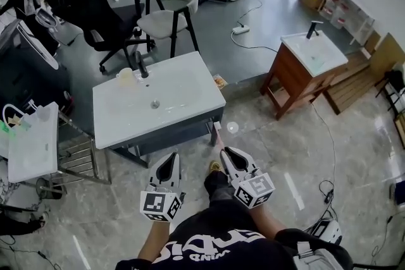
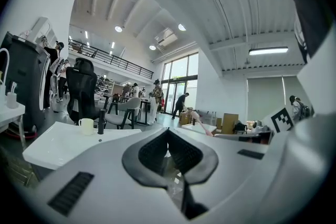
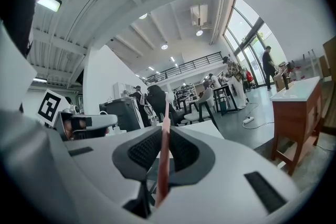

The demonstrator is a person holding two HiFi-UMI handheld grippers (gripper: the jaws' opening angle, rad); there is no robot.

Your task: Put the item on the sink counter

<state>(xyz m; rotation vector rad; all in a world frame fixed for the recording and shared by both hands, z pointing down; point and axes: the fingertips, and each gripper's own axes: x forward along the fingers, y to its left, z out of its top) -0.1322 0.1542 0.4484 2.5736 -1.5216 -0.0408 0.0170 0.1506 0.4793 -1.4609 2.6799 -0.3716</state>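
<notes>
While the right gripper (image 1: 226, 152) has its fingers clamped on the pink toothbrush (image 1: 218, 136), the brush's long handle points at the sink tabletop (image 1: 190, 82), just short of its near edge. The left gripper (image 1: 169, 160) has its fingers together, holding nothing.

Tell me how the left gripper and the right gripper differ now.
The right gripper is closed on a thin pink stick; the left gripper holds nothing. The left gripper's jaws meet at the tips; the right gripper's jaws stand slightly apart around the stick. Both point ahead toward the white sink counter.
</notes>
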